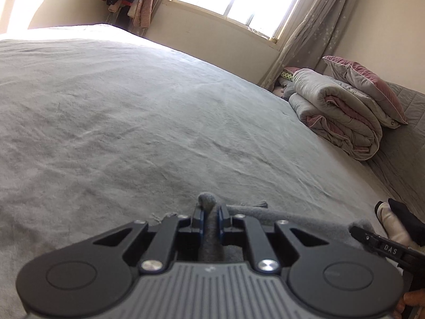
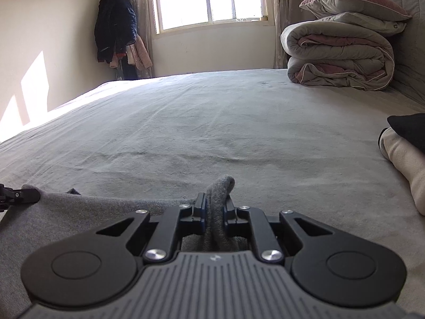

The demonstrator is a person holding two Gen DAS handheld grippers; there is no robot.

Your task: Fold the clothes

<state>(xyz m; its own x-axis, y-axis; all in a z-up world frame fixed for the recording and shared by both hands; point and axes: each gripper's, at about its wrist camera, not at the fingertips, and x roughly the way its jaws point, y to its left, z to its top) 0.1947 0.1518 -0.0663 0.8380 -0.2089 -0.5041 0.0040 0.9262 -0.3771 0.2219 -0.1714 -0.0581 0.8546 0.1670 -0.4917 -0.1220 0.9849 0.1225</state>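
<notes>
A wide bed [image 2: 212,122] with a grey sheet filled the room, a folded duvet [image 2: 337,58] at its far right. A grey knit garment [image 2: 87,210] lay stretched across the near edge. The left gripper [image 1: 210,214] and right gripper [image 2: 215,208] each pinched a bunched fold of it.

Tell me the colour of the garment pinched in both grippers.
Grey garment, clearest in the right wrist view.
</notes>
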